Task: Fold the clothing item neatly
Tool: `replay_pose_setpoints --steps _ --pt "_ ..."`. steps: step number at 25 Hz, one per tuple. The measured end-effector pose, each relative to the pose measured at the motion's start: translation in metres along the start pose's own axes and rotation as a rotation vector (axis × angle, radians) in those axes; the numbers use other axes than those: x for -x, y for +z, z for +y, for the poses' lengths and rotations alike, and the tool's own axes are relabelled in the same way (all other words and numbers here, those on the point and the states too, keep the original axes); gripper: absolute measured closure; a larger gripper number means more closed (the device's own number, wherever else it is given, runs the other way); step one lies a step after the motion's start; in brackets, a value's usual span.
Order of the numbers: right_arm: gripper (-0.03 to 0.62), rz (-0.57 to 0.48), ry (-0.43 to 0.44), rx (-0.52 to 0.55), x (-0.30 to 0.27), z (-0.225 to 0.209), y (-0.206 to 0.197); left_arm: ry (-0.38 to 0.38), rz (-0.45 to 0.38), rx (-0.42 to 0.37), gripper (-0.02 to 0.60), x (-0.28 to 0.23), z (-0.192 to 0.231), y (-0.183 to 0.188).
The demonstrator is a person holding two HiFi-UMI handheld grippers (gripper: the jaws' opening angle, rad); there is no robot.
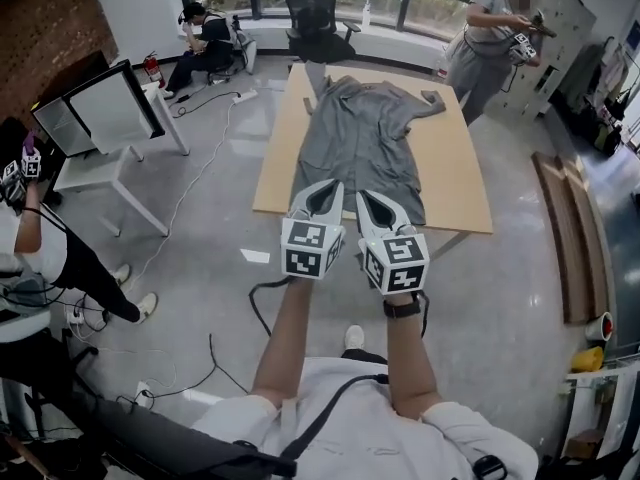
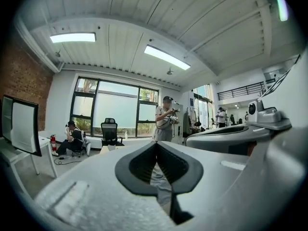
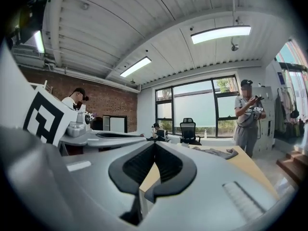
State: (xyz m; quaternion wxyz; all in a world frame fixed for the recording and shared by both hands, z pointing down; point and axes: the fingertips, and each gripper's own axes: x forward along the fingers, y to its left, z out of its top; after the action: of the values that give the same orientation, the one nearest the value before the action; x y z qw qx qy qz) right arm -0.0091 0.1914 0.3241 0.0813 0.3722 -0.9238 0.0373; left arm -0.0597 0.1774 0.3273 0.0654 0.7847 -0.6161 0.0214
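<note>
**Fingers (image 2: 137, 166), left gripper (image 2: 155, 144):** closed, the tips met. No cloth is seen pinched at the tips. Grey fabric is glimpsed through the gap behind them.

**Fingers, right gripper (image 3: 154, 143):** closed, the tips met, with nothing held. The bench (image 3: 250, 165) top is seen through the gap.

**Gripper pose:** the two grippers are held side by side and close together, over the near edge of the bench. Both are pointed away from the person, close to level. The marker cubes (image 1: 312, 248) are turned upward toward the head camera.

**Arms:** both forearms are stretched forward, bare and roughly parallel. A black band (image 1: 402, 308) is worn on the right wrist.

**Garment (image 1: 360, 133):** grey and long, spread flat on the bench.
- The long axis is laid along the bench's length, running straight away from the person.
- The hem is placed at the near edge, directly under the fingertips.
- The collar end is pointed toward the far edge.
- One sleeve is thrown out to the right at the far end.

**Bench:** a light wooden top that carries the garment alone.

**Surroundings:**
- An office chair (image 1: 312, 8) is set beyond the far end of the bench.
- A person (image 1: 495, 38) is stood at the far right corner of the bench.
- Another person (image 1: 205, 43) is seated at the far left.
</note>
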Motion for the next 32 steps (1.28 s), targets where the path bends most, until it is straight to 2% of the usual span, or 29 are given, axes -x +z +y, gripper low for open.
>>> replay_pose_setpoints --steps 5,10,15,19,26,32 --pt "0.588 -0.032 0.007 -0.004 -0.010 -0.062 0.014 0.028 0.018 0.000 0.581 -0.059 -0.015 0.004" --pt "0.588 -0.021 -0.019 -0.053 -0.006 -0.129 0.002 0.032 0.053 -0.032 0.581 -0.107 -0.044 -0.003" --pt "0.588 0.006 -0.046 -0.108 -0.014 -0.180 -0.006 0.036 0.122 -0.024 0.581 -0.151 -0.043 -0.013" --pt "0.588 -0.015 -0.066 -0.121 -0.023 -0.211 0.002 0.017 0.129 -0.010 0.581 -0.181 -0.045 -0.013" --pt "0.588 0.067 -0.100 -0.124 -0.068 -0.236 -0.022 -0.046 0.142 -0.005 0.581 -0.231 -0.028 -0.020" --pt "0.588 0.059 -0.091 -0.106 -0.114 -0.244 -0.007 -0.079 0.094 -0.019 0.581 -0.263 0.004 0.007"
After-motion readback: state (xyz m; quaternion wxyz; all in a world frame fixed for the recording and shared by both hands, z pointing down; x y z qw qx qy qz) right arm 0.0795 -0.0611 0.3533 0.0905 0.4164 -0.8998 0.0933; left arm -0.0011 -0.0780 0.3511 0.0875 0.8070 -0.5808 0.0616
